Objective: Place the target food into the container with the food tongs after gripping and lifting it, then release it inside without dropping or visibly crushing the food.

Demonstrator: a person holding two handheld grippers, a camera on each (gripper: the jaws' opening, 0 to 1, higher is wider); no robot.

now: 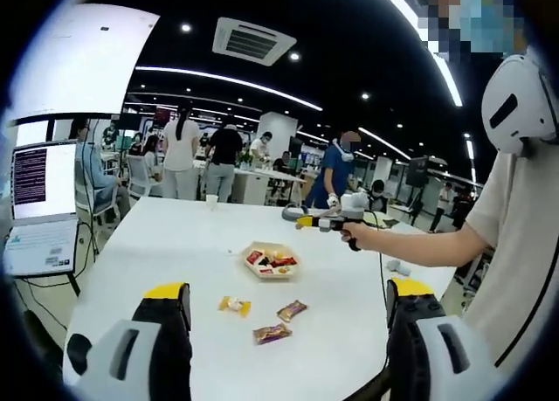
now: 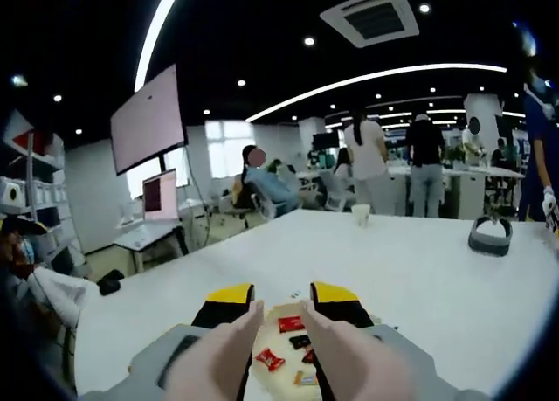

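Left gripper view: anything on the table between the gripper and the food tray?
Three wrapped snacks lie on the white table before the tray, left gripper view.

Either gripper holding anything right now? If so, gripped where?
Nothing held. Left gripper jaws stand wide apart, empty. Right gripper jaws are apart, framing the pale tray of wrapped snacks, nothing clamped between them.

Left gripper view: set low and back from the white table, facing across it toward the far office, with the tray at mid-distance. Right gripper view: close above the same tray, probably angled slightly downward, facing the far desks. Shared: table and tray.
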